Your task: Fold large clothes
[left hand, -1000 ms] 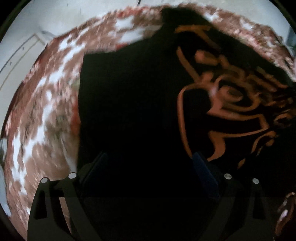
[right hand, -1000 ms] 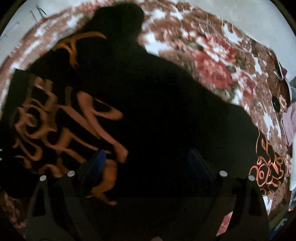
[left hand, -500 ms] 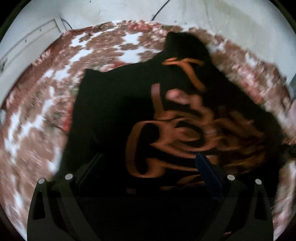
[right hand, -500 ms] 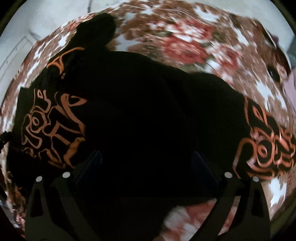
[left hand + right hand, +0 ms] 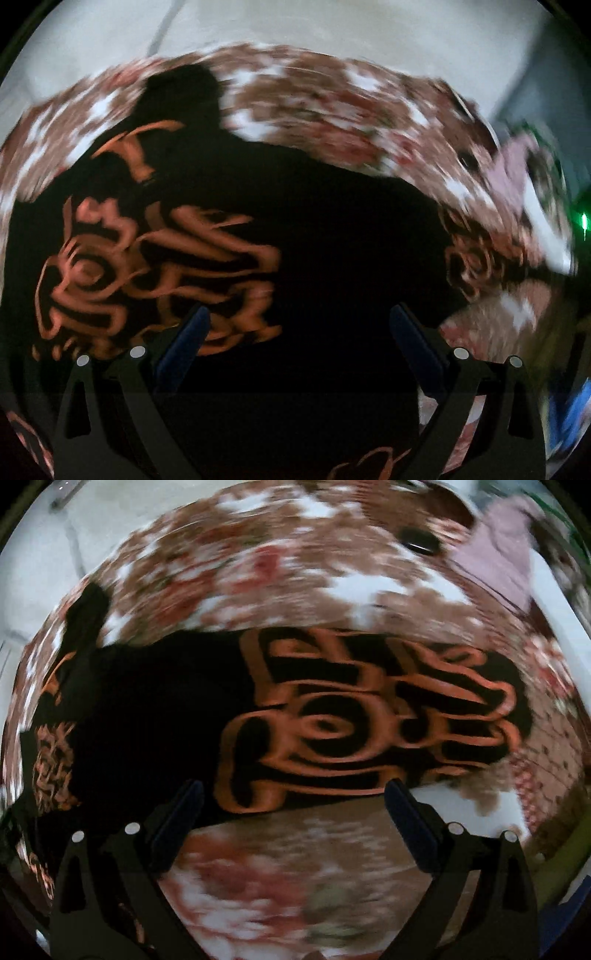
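I look down through both wrist cameras, and both views are smeared with motion blur. The largest item is the floral bedspread in red, brown and white (image 5: 332,107) (image 5: 280,867), which covers the carrying area from edge to edge; I cannot tell what lies under it. Pale floor (image 5: 332,33) shows beyond its far edge.

On the bedspread lies the large black garment with orange swirl print (image 5: 314,240) (image 5: 147,720), spread flat. In the left wrist view it fills the middle and the left part of the bedspread, with one printed patch at its left end and a smaller one near its right end. In the right wrist view its near hem runs just ahead of the fingertips, and bare bedspread shows between the fingers.

A pale pink cloth (image 5: 513,166) (image 5: 498,550) lies near the far right corner of the bedspread, well apart from the garment. A small dark oval object (image 5: 419,541) sits just beside it; I cannot identify it.

The left gripper (image 5: 299,332) hangs over the black cloth, jaws spread wide, nothing between them. The right gripper (image 5: 293,805) stands at the garment's near hem, jaws wide apart and empty.
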A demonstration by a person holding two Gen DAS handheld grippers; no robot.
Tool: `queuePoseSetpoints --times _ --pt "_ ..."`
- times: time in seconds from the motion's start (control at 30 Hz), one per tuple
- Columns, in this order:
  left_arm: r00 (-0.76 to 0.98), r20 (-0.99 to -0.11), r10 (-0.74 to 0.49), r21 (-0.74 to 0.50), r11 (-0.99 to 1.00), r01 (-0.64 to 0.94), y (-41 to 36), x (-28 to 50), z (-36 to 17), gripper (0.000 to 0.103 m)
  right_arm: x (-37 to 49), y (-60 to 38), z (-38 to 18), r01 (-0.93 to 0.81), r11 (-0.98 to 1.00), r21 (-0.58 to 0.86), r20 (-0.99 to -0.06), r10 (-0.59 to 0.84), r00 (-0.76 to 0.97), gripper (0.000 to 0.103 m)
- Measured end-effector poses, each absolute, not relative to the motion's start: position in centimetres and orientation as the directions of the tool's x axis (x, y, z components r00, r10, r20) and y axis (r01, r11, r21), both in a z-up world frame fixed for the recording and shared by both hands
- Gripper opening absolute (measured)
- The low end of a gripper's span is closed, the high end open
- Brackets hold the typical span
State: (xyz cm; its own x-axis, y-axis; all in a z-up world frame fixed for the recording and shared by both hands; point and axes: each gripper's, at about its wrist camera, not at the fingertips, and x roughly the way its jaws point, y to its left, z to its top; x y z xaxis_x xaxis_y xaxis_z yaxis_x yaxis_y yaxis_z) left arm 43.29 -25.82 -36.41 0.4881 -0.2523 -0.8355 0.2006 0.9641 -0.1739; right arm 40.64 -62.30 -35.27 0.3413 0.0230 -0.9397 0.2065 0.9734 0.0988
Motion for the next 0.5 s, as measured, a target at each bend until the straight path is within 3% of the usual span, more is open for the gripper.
queuePoseSetpoints --times 0.4,0.5 --pt "0.473 -0.857 -0.204 0.104 0.831 0.547 -38.6 42.8 -39.4 0.096 39.9 -78.0 -37.4 0.406 0.910 0.090 -0.949 -0.044 0.311 0.097" --pt "0.461 -0.863 -0.207 0.101 0.823 0.559 -39.5 43.1 -40.0 0.096 39.3 -81.5 -38.8 0.524 0.826 0.209 -0.952 0.048 0.303 0.097"
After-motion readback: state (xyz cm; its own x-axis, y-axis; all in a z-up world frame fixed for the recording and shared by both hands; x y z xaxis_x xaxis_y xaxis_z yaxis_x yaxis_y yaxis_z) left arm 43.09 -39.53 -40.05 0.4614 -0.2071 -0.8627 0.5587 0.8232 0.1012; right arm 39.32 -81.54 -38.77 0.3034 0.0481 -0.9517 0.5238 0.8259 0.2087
